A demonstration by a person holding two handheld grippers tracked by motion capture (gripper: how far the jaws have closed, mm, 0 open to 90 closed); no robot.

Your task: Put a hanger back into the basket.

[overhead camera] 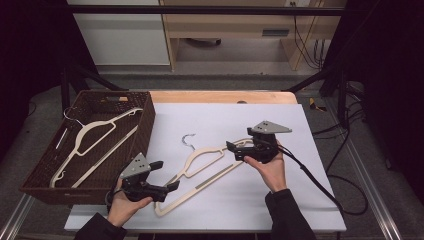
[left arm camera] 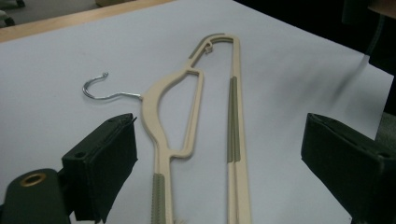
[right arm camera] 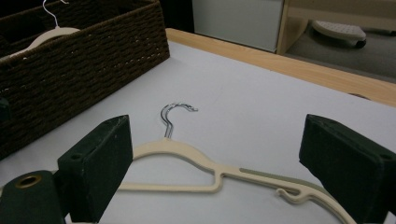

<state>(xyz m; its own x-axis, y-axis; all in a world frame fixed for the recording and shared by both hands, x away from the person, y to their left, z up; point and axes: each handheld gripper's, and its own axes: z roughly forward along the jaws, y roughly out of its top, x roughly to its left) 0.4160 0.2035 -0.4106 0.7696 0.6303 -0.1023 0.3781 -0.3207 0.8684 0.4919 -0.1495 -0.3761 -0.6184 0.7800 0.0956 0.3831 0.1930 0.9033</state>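
Note:
A cream plastic hanger [overhead camera: 196, 158] with a metal hook lies flat on the white table mat [overhead camera: 280, 190]. My left gripper [overhead camera: 166, 175] stands open at the hanger's near-left end. In the left gripper view the hanger [left arm camera: 161, 102] runs up between the wide-apart jaws of that gripper [left arm camera: 219, 154], untouched by the pads. My right gripper [overhead camera: 234, 151] is open at the hanger's right end, pointing left. In the right gripper view the hanger [right arm camera: 187, 151] lies low between the spread jaws of that gripper [right arm camera: 215, 172], with no pad on it.
A dark wicker basket [overhead camera: 147, 125] stands at the mat's left edge and holds a second cream hanger [overhead camera: 95, 130]. The basket [right arm camera: 84, 65] fills the upper left of the right gripper view. A wooden table edge [overhead camera: 220, 96] runs behind the mat.

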